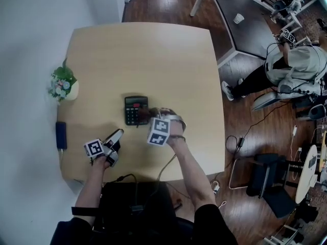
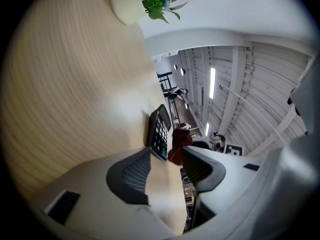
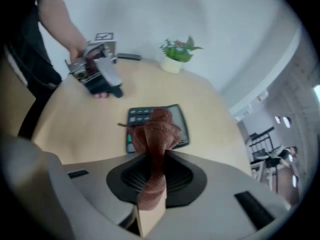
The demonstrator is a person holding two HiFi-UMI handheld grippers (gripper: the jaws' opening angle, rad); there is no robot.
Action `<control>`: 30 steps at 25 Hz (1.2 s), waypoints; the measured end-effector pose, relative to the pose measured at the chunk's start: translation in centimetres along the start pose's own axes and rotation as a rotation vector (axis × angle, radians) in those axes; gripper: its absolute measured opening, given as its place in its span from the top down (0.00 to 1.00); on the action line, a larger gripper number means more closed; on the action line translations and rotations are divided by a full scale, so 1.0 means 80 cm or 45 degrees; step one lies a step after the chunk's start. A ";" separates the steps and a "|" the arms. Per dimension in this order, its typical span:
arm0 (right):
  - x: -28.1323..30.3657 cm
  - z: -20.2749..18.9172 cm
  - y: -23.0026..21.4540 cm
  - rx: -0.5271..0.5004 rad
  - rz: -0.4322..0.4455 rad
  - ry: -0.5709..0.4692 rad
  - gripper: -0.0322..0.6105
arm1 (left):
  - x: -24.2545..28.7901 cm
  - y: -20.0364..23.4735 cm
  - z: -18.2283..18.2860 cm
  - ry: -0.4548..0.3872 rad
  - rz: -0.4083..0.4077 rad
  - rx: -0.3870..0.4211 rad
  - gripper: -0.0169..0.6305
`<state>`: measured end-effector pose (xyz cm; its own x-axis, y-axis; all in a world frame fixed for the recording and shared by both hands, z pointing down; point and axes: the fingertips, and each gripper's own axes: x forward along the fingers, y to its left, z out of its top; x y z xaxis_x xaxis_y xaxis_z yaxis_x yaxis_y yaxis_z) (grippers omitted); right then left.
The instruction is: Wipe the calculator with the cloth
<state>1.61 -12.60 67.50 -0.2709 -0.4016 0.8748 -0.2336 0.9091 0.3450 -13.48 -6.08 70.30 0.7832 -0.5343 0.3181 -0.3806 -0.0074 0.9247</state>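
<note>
A black calculator (image 1: 135,109) lies flat near the middle of the pale wooden table (image 1: 153,55). My right gripper (image 1: 156,117) hangs over its right edge, pointing steeply down, shut on a brown cloth (image 3: 157,130). The bunched cloth end rests over the calculator (image 3: 136,117) keys. My left gripper (image 1: 117,135) stays low over the table, just left of and nearer than the calculator, aimed at it. Its jaws stand open with only bare tabletop between them (image 2: 167,169). In the left gripper view the calculator (image 2: 159,131) and cloth (image 2: 179,143) lie beyond the tips.
A small potted plant (image 1: 63,83) stands at the table's left edge, with a dark flat object (image 1: 61,135) nearer along that edge. A person (image 1: 294,68) sits at another desk at the far right. Chairs and cables are on the floor to the right.
</note>
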 end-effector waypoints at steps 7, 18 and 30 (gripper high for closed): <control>0.045 0.028 -0.066 -0.051 -0.118 0.028 0.85 | 0.004 -0.007 -0.003 -0.011 -0.018 -0.015 0.69; 0.019 -0.014 0.140 -0.206 0.180 0.146 0.84 | 0.050 -0.048 -0.035 0.137 -0.167 0.138 0.69; 0.026 -0.030 -0.105 1.292 0.074 -0.435 0.85 | 0.097 -0.044 -0.021 0.145 -0.084 0.088 0.69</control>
<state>5.24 -20.81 67.23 -0.5167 -0.5138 0.6849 -0.8364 0.4738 -0.2755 -5.26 -8.75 69.89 0.8568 -0.4312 0.2827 -0.3565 -0.0994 0.9290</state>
